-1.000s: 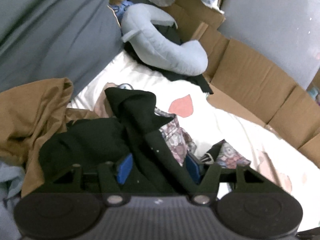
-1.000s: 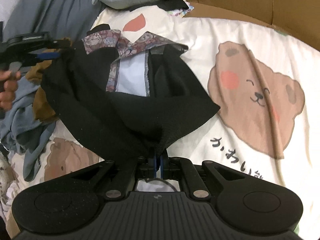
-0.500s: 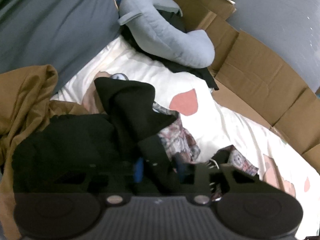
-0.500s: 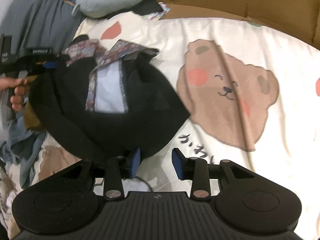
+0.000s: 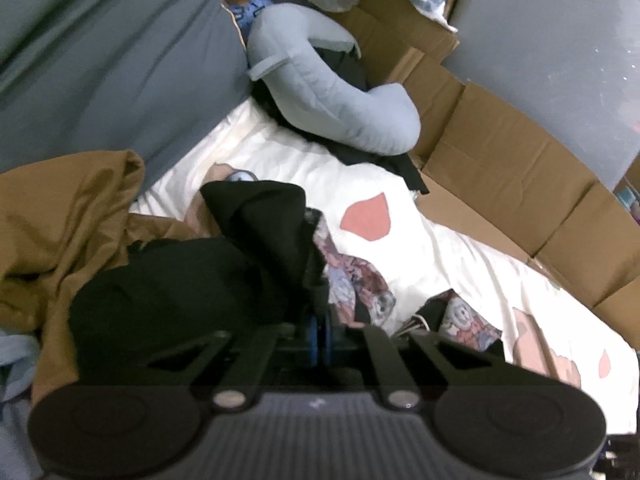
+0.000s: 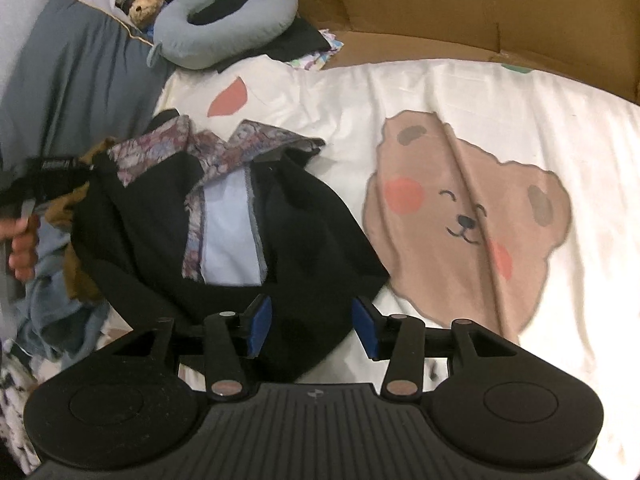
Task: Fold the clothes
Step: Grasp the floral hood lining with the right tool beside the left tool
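Black clothing (image 6: 312,236) with a patterned collar (image 6: 224,148) is spread on the white bear-print sheet (image 6: 500,128), at about 9 o'clock of the printed bear (image 6: 468,220). Its upper edge is pinched between the closed blue pads of the left gripper (image 5: 320,334). The right gripper (image 6: 312,330) is held wide open over the lower hem, gripping nothing. A grey neck pillow (image 6: 224,26) is seen at 11 o'clock.

left claw (image 5: 321,330) closed on black garment (image 6: 168,216), right claw (image 6: 312,330) apparently released
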The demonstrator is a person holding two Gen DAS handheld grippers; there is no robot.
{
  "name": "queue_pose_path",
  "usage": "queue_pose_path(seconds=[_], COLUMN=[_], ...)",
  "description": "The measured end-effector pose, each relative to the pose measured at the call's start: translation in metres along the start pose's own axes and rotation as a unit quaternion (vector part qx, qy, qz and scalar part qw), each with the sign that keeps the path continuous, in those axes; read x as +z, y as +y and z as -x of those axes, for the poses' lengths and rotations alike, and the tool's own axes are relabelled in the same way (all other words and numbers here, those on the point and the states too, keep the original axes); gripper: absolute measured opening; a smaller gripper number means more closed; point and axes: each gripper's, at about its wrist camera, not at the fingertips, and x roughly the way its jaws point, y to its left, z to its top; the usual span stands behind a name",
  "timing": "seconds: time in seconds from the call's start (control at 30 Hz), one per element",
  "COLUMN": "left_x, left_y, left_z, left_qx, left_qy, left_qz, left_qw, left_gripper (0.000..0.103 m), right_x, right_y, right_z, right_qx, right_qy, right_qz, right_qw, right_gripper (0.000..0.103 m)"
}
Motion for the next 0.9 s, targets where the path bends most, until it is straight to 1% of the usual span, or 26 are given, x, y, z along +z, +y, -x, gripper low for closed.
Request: queue_pose_path(seconds=[0.03, 0.07, 0.1, 0.17, 0.27, 0.33, 0.4, 0.5, 0.63, 0.77, 0.9], left_x=[-0.002, -0.003, -0.005, -0.009, -0.017, -0.022, -0.027, -0.036, -0.044, -0.052, -0.065], left_y=[0.001, 0.003, 0.004, 0.007, 0.011, 0.016, 0.02, 0.027, 0.036, 0.045, 0.053], left_z=[0.004, 0.009, 0.013, 0.022, 0.036, 0.044, 0.053, 0.064, 0.077, 0.091, 0.105], left_qx=[0.001, 0.002, 0.002, 0.004, 0.021, 0.026, 0.033, 0.037, 0.042, 0.05, 0.056], left_qy=[-0.002, -0.003, -0.005, -0.008, -0.013, -0.013, -0.016, -0.015, -0.016, -0.021, -0.021], left_qz=[0.0, 0.0, 0.0, 0.001, -0.006, 0.0, -0.001, 0.004, 0.009, 0.021, 0.036], left_qw=[1.0, 1.0, 1.0, 1.0, 0.9997, 0.9996, 0.9993, 0.9992, 0.9989, 0.9983, 0.9976], left_gripper=[0.004, 0.004, 0.004, 0.004, 0.004, 0.004, 0.004, 0.004, 0.004, 0.003, 0.003], right_x=[0.004, 0.009, 0.014, 0.025, 0.04, 0.05, 0.058, 0.067, 0.077, 0.087, 0.097], right_y=[0.0, 0.001, 0.002, 0.004, 0.007, 0.011, 0.014, 0.019, 0.023, 0.024, 0.024], right_z=[-0.002, -0.005, -0.008, -0.013, -0.023, -0.031, -0.04, -0.053, -0.07, -0.082, -0.096], right_qx=[0.004, 0.009, 0.013, 0.021, 0.032, 0.037, 0.044, 0.055, 0.072, 0.096, 0.105], right_qy=[-0.001, -0.004, -0.006, -0.011, -0.016, -0.017, -0.014, -0.008, -0.002, -0.002, 0.002], right_qz=[-0.002, -0.003, -0.003, -0.004, -0.002, 0.003, 0.004, 0.004, -0.008, -0.037, -0.067], right_qw=[1.0, 1.0, 1.0, 1.0, 0.999, 0.999, 0.999, 0.998, 0.997, 0.995, 0.992], right_gripper=[0.056, 0.061, 0.064, 0.067, 0.071, 0.073, 0.081, 0.087, 0.088, 0.095, 0.095])
